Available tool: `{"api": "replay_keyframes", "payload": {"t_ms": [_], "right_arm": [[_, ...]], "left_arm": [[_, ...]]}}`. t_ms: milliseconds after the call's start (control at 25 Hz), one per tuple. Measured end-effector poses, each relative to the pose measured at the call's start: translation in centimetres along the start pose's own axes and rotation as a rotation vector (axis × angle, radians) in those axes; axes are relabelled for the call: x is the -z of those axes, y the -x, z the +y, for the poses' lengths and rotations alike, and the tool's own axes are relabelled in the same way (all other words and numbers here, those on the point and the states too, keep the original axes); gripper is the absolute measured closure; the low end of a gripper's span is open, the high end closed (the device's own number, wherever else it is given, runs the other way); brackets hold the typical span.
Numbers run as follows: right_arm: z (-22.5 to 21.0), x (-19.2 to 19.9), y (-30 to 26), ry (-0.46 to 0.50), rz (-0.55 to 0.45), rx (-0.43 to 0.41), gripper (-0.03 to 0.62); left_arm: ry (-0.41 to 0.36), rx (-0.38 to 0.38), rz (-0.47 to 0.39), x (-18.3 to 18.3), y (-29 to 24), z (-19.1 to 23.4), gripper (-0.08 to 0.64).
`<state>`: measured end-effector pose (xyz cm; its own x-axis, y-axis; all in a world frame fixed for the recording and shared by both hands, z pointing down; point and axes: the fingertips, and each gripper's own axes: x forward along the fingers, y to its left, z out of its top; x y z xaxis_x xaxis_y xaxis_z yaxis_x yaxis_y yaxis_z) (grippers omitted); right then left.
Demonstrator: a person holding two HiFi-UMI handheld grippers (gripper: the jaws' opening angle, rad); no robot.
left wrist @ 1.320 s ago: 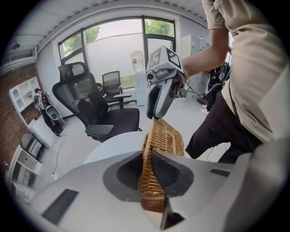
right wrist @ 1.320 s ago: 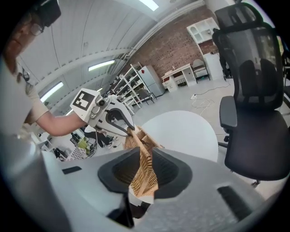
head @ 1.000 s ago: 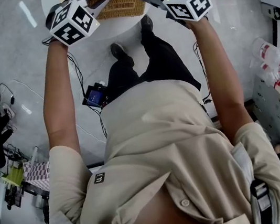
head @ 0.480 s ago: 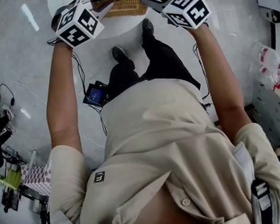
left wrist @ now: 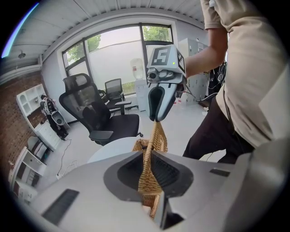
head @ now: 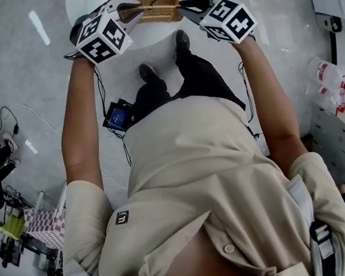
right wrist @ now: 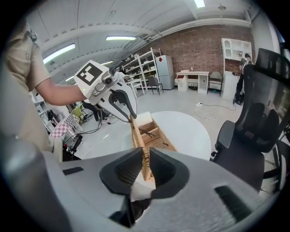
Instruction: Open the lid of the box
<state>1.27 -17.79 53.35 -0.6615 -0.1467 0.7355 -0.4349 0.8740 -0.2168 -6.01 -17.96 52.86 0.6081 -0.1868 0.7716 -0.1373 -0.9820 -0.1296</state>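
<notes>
Wicker lid (left wrist: 157, 136) | ends pinched by left gripper (left wrist: 146, 170), right gripper (right wrist: 144, 165) | held on edge to uncover wicker box (right wrist: 156, 136), table's (right wrist: 190, 127) near edge

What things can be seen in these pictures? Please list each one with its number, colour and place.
wicker lid: one, tan, held upright on edge between both grippers
wicker box: one, tan, open, compartments showing, on the table
round table: one, white, under the box
office chairs: at least two, black, on the floor beyond the table
small screen device: one, black with a blue display, at the person's waist
left gripper: one, grey, jaws shut on one end of the lid
right gripper: one, grey, jaws shut on the other end
</notes>
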Motion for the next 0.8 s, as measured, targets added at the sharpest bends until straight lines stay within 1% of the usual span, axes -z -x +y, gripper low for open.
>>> {"api": "replay_keyframes", "payload": {"t_ms": [440,800], "right_arm": [[2.1,1.2,1.1,0.017,0.029,0.006,0.551],[4.3,2.1,1.4,0.035,0.06,-0.001,0.551]], "left_arm": [[0.003,0.002,-0.007,-0.7,0.8,-2.3,0.51],[0.001,0.004,0.003,-0.5,1.8,-4.5,0.509]]}}
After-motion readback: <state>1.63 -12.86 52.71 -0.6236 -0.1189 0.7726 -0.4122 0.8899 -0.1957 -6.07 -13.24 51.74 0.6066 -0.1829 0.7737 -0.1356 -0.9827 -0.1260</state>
